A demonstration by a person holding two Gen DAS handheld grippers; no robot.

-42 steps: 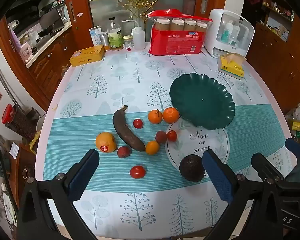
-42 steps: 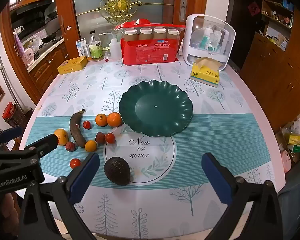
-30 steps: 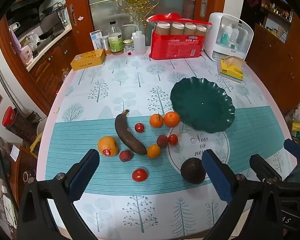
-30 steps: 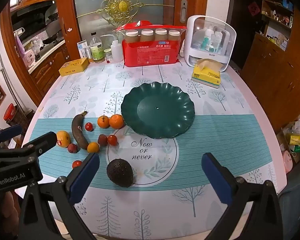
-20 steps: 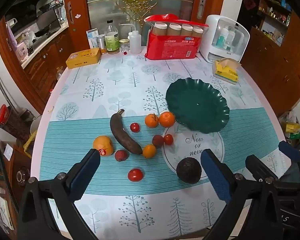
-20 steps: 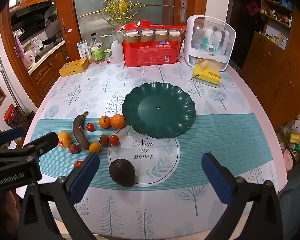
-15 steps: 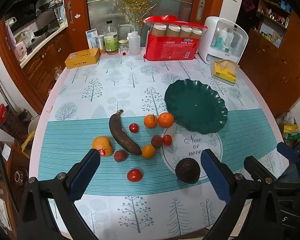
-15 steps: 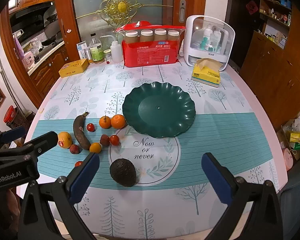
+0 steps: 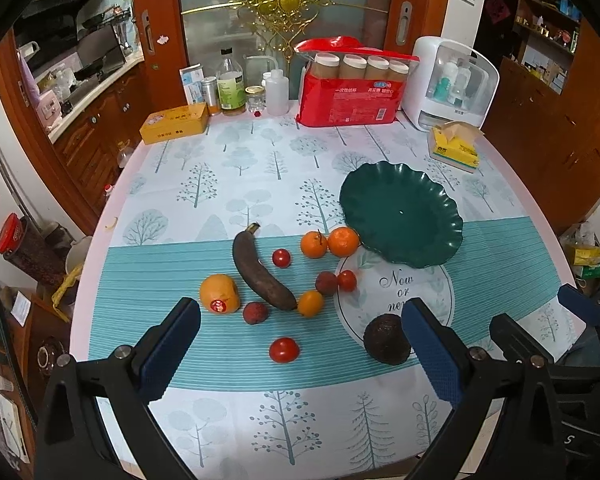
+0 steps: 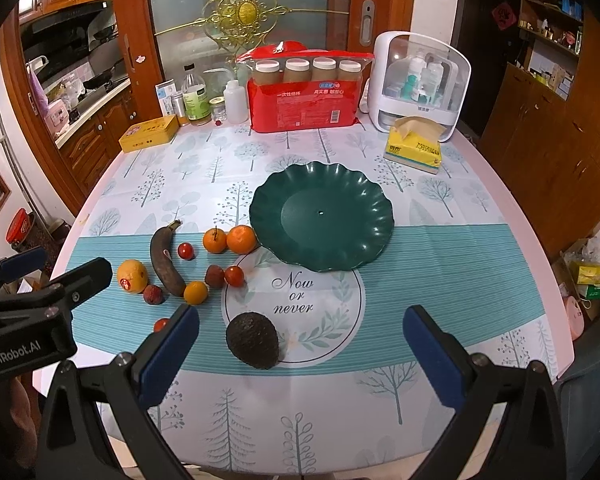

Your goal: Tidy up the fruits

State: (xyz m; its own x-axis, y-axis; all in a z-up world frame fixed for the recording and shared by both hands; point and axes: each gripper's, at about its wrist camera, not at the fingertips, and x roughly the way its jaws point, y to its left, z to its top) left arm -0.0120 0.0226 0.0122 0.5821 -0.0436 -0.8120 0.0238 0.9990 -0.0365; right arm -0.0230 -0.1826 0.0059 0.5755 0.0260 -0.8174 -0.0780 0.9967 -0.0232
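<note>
Red cup pack [image 10: 303, 106], yellow tissue box [image 10: 413, 147], yellow tin [image 10: 149, 133].

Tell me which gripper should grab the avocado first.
Right, probably. The avocado lies just ahead of the open right gripper, between its fingers' line. From the left gripper, also open, it sits off beside the right finger.

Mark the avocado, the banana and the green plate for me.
avocado [image 10: 252, 340], right wrist view, middle of its dark skin.
banana [image 9: 260, 272], left wrist view, middle of its brown body.
green plate [image 10: 296, 210], right wrist view, bare inner surface left of centre.
</note>
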